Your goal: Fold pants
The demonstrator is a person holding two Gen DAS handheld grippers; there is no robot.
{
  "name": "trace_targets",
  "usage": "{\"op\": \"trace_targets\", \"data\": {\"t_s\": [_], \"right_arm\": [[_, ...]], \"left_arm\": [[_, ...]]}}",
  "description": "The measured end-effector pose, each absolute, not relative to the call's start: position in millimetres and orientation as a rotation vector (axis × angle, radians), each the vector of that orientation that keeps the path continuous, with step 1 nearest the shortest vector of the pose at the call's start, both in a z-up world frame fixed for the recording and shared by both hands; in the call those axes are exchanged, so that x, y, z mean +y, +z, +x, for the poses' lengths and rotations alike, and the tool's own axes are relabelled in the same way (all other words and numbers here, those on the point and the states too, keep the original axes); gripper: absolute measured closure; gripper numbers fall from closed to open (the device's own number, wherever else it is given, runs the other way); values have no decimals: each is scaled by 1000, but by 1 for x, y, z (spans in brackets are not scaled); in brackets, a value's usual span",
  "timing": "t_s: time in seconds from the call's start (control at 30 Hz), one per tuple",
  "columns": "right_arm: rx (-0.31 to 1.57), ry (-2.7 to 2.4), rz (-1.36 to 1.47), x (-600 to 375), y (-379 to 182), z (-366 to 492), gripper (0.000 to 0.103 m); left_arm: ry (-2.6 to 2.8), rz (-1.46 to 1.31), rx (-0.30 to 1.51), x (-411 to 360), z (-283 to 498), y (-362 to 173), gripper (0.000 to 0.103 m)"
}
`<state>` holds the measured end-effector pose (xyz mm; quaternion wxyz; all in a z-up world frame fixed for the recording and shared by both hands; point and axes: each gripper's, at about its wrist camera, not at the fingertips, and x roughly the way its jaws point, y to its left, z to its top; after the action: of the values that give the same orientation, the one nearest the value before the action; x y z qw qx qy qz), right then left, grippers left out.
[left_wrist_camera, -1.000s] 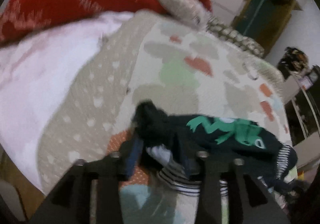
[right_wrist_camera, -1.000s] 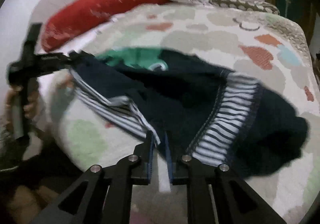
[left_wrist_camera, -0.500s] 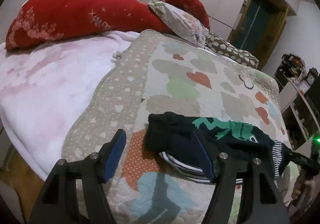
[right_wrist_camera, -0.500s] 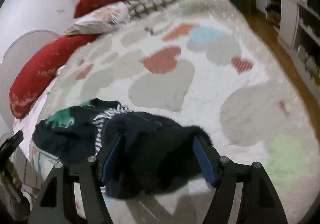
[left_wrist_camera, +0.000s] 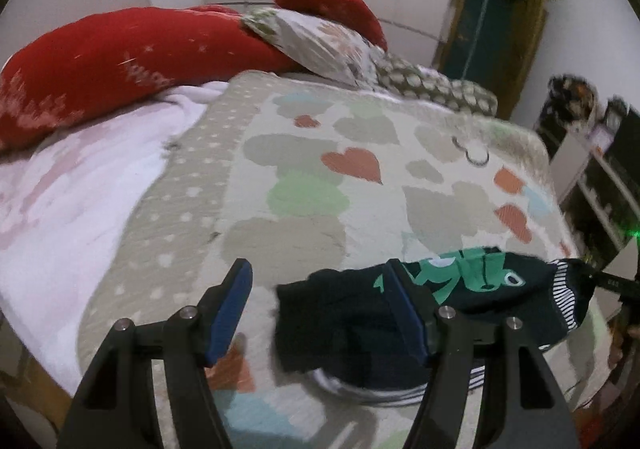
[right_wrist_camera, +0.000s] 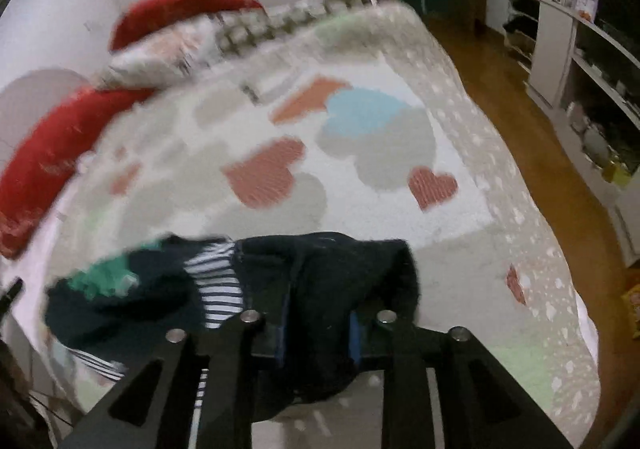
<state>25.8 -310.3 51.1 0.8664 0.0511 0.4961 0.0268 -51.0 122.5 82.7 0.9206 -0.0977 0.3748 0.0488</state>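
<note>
The dark navy pants (left_wrist_camera: 360,321) with a green frog print and striped lining lie bunched on the heart-patterned quilt (left_wrist_camera: 304,193) near the bed's front edge. My left gripper (left_wrist_camera: 320,313) is open, its right finger over the pants' left end, holding nothing. In the right wrist view the pants (right_wrist_camera: 328,281) lie across my right gripper (right_wrist_camera: 318,333), whose jaws have closed on a fold of the dark cloth at the pants' right end. The other gripper's tip shows at the far right of the left wrist view (left_wrist_camera: 612,283).
Red pillows (left_wrist_camera: 132,49) and patterned pillows (left_wrist_camera: 320,45) lie at the head of the bed. A pink-white blanket (left_wrist_camera: 72,201) covers the left side. A wooden floor (right_wrist_camera: 532,129) and white shelves (right_wrist_camera: 568,61) lie to the right of the bed.
Both grippers let go of the pants and opened half a second ago. My right gripper has since closed on the pants' right end. My left gripper stays open and has shifted slightly left.
</note>
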Motion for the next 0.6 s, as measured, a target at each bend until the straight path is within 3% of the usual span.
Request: {"op": "trace_targets", "data": {"t_s": [0.13, 0.3, 0.6], "right_arm": [[904, 14, 145, -317, 80, -2, 73], [815, 93, 94, -278, 98, -26, 73], [839, 191, 34, -212, 93, -20, 73]], "left_arm": [[109, -131, 862, 108, -26, 52, 36], [137, -238, 1009, 126, -4, 2, 34], [109, -406, 883, 167, -43, 40, 34]]}}
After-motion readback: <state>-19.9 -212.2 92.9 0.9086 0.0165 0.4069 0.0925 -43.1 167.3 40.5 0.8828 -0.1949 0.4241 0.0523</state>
